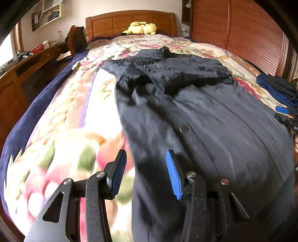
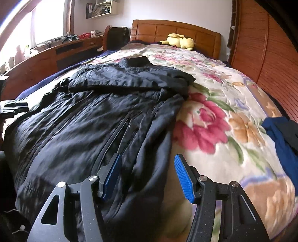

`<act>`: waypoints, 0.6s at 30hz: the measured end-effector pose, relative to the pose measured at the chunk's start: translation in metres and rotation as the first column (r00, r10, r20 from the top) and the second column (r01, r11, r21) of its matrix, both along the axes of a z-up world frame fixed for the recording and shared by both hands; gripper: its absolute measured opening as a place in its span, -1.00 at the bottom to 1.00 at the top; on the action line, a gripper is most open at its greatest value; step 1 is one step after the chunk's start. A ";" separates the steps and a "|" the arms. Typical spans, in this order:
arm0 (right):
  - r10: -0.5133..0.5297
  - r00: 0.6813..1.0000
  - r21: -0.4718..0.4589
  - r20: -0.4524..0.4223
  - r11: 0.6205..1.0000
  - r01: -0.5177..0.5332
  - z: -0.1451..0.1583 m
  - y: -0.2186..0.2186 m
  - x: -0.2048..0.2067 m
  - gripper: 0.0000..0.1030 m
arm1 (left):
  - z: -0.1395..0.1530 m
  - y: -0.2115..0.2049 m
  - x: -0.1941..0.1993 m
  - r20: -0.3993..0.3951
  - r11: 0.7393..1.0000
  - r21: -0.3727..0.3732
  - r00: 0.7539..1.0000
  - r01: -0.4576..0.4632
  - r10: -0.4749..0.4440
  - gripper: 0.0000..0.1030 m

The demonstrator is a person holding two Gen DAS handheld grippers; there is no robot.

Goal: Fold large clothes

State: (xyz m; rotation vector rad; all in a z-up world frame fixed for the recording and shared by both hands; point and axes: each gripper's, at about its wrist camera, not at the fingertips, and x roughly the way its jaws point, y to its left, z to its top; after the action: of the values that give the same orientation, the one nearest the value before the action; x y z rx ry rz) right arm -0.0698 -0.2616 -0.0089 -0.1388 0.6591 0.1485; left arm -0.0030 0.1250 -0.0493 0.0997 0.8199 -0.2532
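At the far left, a long wooden worktop [image 2: 46, 55] runs under a bright window and carries small clutter too blurred to name, among it a red basket [image 2: 84, 35] whose contents cannot be made out. Above it a white wall shelf [image 2: 104, 8] holds what look like books or folders. Next comes the left tongs [image 1: 146, 158], black with blue ribbed pads, standing partly apart with nothing between them; they hang over the left edge of the large black padded jacket [image 1: 186, 104], where the cloth meets the floral blanket [image 1: 65, 130]. The jacket lies spread along the middle of the bed [image 1: 22, 115], its collar toward the wooden headboard [image 1: 130, 22] and its upper part folded across the chest, the front zip running down the body. A yellow plush toy [image 1: 142, 28] rests against the headboard beyond the collar. The right tongs [image 2: 148, 162], the same black and blue kind, are likewise partly open and empty, hovering over the jacket's right edge just beside the blanket's big pink flower. Further right, a pile of blue and dark folded clothes [image 2: 279, 134] sits on the blanket near the bed's edge, well apart from the jacket. A slatted wooden wardrobe [image 2: 270, 55] closes the right side.
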 end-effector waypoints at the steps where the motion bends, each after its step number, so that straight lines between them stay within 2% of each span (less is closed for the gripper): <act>1: -0.003 1.000 -0.001 0.001 1.000 0.003 0.000 0.000 -0.006 0.18 | -0.001 0.002 -0.008 0.003 1.000 -0.008 1.000 -0.011 0.011 -0.12; 7: -0.035 0.999 -0.001 -0.013 0.999 0.035 -0.004 -0.004 -0.031 0.18 | -0.008 0.014 -0.048 -0.008 0.997 -0.062 0.999 -0.037 0.037 -0.12; 9: -0.044 0.999 0.001 -0.026 0.999 0.044 -0.006 -0.005 -0.036 0.18 | -0.009 0.014 -0.056 -0.005 0.998 -0.056 0.999 -0.037 0.037 -0.12; 13: -0.048 0.998 0.019 -0.047 0.999 0.049 -0.006 -0.008 -0.042 0.19 | -0.012 0.015 -0.066 0.002 0.997 -0.057 0.999 -0.048 0.048 -0.12; 14: -0.048 0.996 0.014 -0.070 0.999 0.049 -0.006 -0.007 -0.041 0.22 | -0.014 0.016 -0.067 0.000 0.997 -0.054 0.999 -0.051 0.051 -0.12; 18: -0.056 0.996 -0.001 -0.075 0.998 0.056 -0.005 -0.004 -0.043 0.28 | -0.020 0.014 -0.065 -0.001 0.997 -0.051 0.999 -0.053 0.053 -0.11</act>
State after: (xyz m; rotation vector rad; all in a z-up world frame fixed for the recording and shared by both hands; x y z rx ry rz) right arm -0.1124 -0.2655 -0.0138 -0.1144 0.7368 0.1004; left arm -0.0676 0.1388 -0.0690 0.0297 0.8137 -0.2241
